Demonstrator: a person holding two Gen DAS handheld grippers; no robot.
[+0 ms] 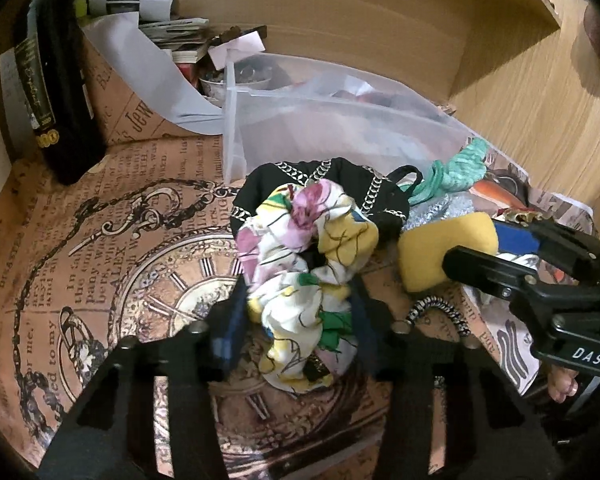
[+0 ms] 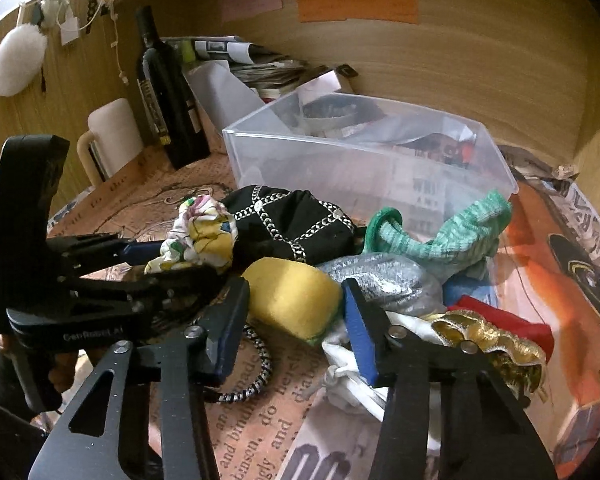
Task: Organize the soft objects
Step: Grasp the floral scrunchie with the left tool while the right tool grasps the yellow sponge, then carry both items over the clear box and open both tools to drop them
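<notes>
We note a work surface covered with brown vintage-print paper (image 1: 100, 240) showing a pocket watch and old typeface, set inside a wood-grain alcove (image 2: 460, 60) with colored sticky notes (image 2: 356, 2) on its back wall. A dark wine bottle (image 2: 164, 100) and a white mug (image 2: 112, 136) stand at the left, and a clear plastic bin (image 2: 340, 168) sits behind the pile of soft items. The left gripper (image 1: 300, 300) is clenched on the floral scrunchie (image 1: 304, 280), held just in front of the black chain-print pouch (image 1: 340, 188). The right gripper (image 2: 296, 312) has its jaws on either side of the yellow sponge (image 2: 292, 296); both pads appear to touch it, but we cannot tell whether it is gripped. The green knit sock (image 2: 452, 228), a silver pouch (image 2: 384, 284), a red cloth (image 2: 508, 328) with gold trim (image 2: 484, 336), and white fabric (image 2: 352, 388) lie beside the sponge. Only the right wrist view shows the mug, the white fluffy item (image 2: 18, 60) hanging on the left wall, and the poster print (image 2: 560, 280) at the right. A black-and-white coiled hair tie (image 2: 256, 364) lies under the right gripper.
</notes>
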